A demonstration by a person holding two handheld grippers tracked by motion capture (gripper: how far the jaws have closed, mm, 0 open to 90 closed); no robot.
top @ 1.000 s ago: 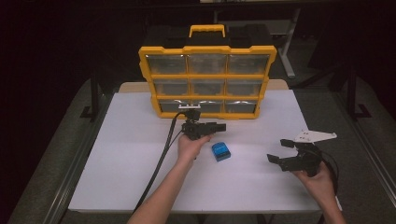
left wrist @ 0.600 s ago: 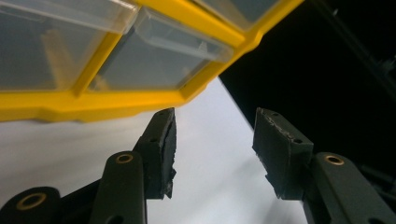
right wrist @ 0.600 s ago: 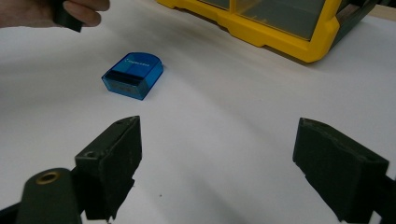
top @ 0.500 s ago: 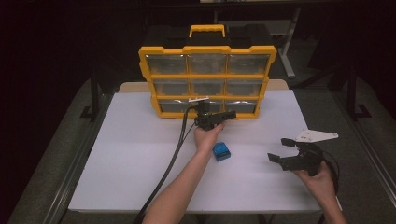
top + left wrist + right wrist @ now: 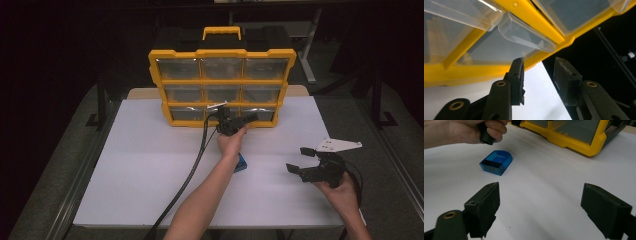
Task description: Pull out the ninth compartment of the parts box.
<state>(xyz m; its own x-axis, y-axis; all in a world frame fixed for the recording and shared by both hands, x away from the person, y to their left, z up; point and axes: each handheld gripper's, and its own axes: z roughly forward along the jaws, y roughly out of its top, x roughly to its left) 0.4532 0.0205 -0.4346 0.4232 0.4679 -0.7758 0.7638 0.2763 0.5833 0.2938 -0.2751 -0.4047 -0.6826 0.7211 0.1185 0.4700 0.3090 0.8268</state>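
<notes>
The left tool (image 5: 243, 121) is reaching for the clear pull of the bottom-right drawer (image 5: 527, 33) in the yellow organizer (image 5: 222, 52) standing at the surface's far edge; its jaws have just been closing, apart with nothing between them. Next it probably needs to pinch that pull. The blue box (image 5: 496, 162) is lying on the surface (image 5: 150, 165). The right tool (image 5: 302, 160) is hovering, jaws wide apart.

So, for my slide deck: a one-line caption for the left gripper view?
Left claw, partly open and holding nothing, approaches a clear drawer of the yellow organizer.
</notes>
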